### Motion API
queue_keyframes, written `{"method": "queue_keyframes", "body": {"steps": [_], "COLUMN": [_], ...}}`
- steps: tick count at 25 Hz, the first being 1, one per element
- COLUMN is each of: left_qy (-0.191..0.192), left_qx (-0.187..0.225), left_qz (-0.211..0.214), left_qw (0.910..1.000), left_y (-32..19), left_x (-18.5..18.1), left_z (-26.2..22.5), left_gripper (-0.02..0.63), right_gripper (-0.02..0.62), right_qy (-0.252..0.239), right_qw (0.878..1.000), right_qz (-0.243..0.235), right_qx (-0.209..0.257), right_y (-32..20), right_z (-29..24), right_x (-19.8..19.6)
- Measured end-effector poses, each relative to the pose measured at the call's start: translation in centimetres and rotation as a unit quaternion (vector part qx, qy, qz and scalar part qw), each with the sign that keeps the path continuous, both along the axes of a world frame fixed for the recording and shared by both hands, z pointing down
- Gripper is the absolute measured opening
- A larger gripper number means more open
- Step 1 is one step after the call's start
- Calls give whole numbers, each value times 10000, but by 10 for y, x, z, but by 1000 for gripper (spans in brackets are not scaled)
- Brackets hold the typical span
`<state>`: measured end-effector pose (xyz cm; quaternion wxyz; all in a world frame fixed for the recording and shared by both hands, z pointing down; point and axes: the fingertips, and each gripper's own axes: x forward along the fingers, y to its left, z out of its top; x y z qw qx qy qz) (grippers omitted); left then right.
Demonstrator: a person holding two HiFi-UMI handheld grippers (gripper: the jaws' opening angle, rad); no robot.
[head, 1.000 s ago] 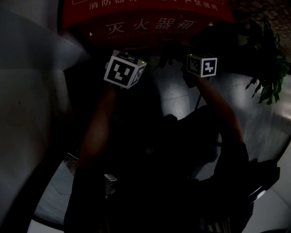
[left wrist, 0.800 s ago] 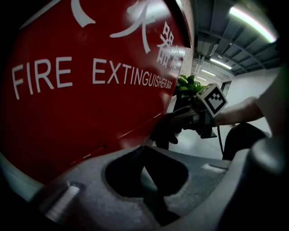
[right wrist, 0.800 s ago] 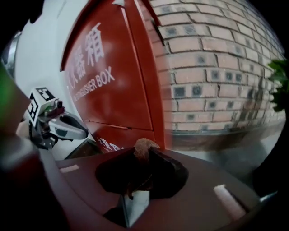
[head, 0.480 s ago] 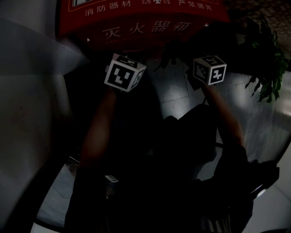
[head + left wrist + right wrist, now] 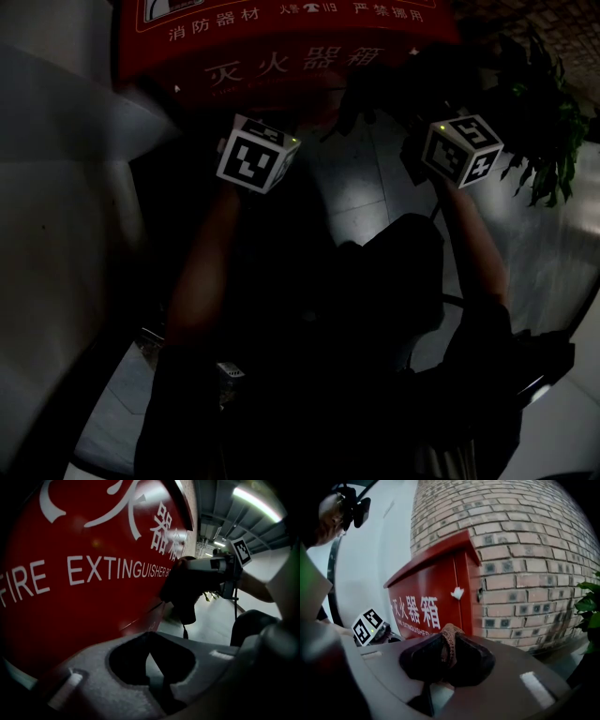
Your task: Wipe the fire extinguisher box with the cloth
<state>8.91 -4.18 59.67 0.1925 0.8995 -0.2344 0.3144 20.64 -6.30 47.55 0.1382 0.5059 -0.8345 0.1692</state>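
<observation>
The red fire extinguisher box [image 5: 281, 47] with white lettering stands against a brick wall and fills the left of the left gripper view [image 5: 79, 573]. My right gripper [image 5: 449, 645] is shut on a dark, brownish cloth [image 5: 451, 637], which hangs as a dark bundle [image 5: 185, 590] near the box's right front edge. In the right gripper view the box [image 5: 433, 597] lies a little ahead, apart from the cloth. My left gripper [image 5: 154, 660] is shut on nothing, close to the box's lower front. Both marker cubes show in the head view, the left one [image 5: 258, 153] and the right one [image 5: 461, 150].
A curved brick wall [image 5: 525, 550] rises behind and right of the box. A green potted plant [image 5: 548, 131] stands at the right. A pale wall panel [image 5: 66, 206] is at the left, with tiled floor [image 5: 361, 187] below. The scene is very dark.
In the head view the right gripper with the cloth has moved right and slightly down, away from the box's front. The left gripper has hardly moved.
</observation>
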Motion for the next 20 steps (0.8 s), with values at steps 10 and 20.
{"method": "queue_keyframes", "body": {"steps": [10, 20], "left_qy": [95, 242], "left_qx": [131, 28], "left_qz": [4, -130], "left_qw": [9999, 9996], "left_y": [-3, -9], "left_x": [4, 3], "left_z": [-11, -12], "left_gripper": [3, 3], "right_gripper": [72, 72], "right_qy": [-103, -239], "right_qw": [9977, 9948], "right_qz": [58, 56], "right_qx": [667, 989], "right_y": [0, 1], "right_z": [-57, -93], "right_x": [0, -1]}}
